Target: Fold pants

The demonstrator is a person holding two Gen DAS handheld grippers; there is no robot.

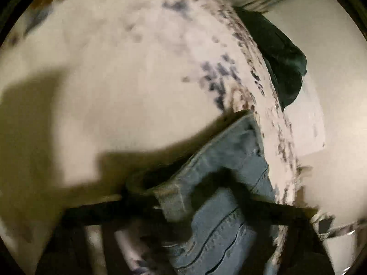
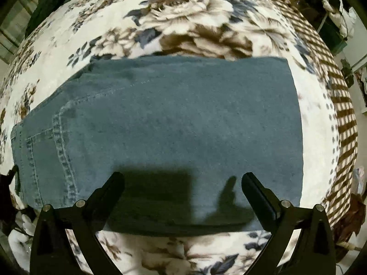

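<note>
The pants (image 2: 160, 123), blue-grey denim, lay spread flat across a floral blanket (image 2: 195, 23) on the bed, the stitched seams and a pocket edge toward the left of the right wrist view and a straight cut edge at the right. The right gripper (image 2: 183, 178) hovered just above the near edge of the cloth with its two black fingers (image 2: 110, 190) spread wide apart and nothing between them, its shadow falling dark on the denim below.

In the left wrist view, which was badly smeared, a thick bunch of the pants (image 1: 218, 183) with seams and a folded hem stood up from the blanket (image 1: 114, 80) close to the lens. The left gripper (image 1: 183, 213) appeared clamped on that bunch, dark fingers crossing either side of the denim. Beyond the blanket's patterned edge a dark green cloth (image 1: 282, 55) hung over the side, against a pale floor (image 1: 332, 91).
</note>
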